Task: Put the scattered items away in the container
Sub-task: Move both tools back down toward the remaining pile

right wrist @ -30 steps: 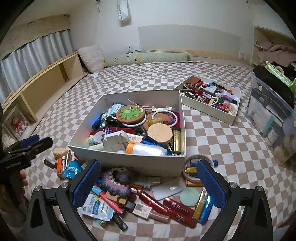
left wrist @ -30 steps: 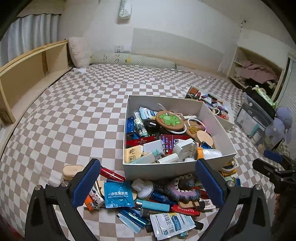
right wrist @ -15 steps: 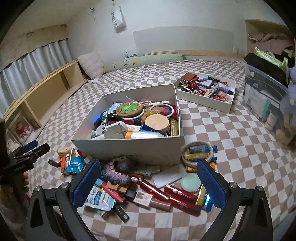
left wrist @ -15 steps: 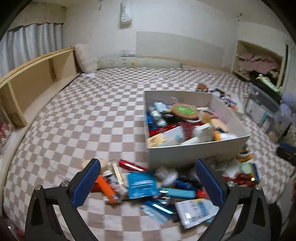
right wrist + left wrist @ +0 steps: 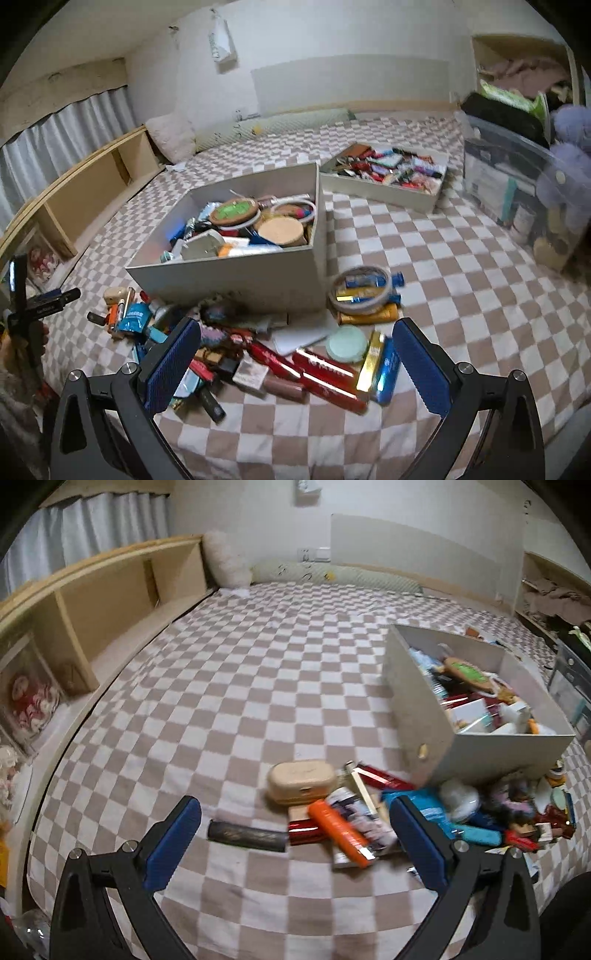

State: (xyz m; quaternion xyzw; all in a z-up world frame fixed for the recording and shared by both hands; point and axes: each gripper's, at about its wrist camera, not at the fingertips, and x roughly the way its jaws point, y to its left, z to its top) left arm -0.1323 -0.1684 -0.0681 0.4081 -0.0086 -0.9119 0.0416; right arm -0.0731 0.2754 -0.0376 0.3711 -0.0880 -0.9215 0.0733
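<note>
Over the last second the left gripper [image 5: 295, 843] has swung toward the left end of the clutter, so the open grey cardboard box [image 5: 480, 755] that sat straight ahead now lies off to its right, and a dark cylindrical tube [image 5: 246, 836] has come into view between its fingers. Its jaws stand wide apart, holding nothing; the blue ribbed pads [image 5: 173, 843] on black plastic arms hover above the brown-and-white checkered bedspread [image 5: 221, 686]. Just beyond the tube lie a glossy orange tube [image 5: 341, 832] across a printed flat packet [image 5: 360, 818], and behind them a smooth beige rounded case [image 5: 301, 782]. A red slim stick [image 5: 384, 779] rests by the box's corner.

The right gripper [image 5: 297, 363] has tilted and drawn slightly nearer the pile; it too is spread open and empty. Between its fingers lie long shiny red tubes [image 5: 325, 376], a pale green round disc [image 5: 346, 345], a gold metallic bar [image 5: 371, 360] and a blue tube [image 5: 386, 373]. Farther on, a white tape ring [image 5: 360, 291] encircles small blue and gold pieces, just beside the box's near right corner. The box [image 5: 236, 275] is heaped with items, among them a cork disc [image 5: 280, 230] and a round coaster with a green figure [image 5: 233, 212]. Behind it sits a shallow grey tray [image 5: 384, 192] full of small colourful things. At the left edge the other gripper [image 5: 40, 301] shows, held in a hand.
</note>
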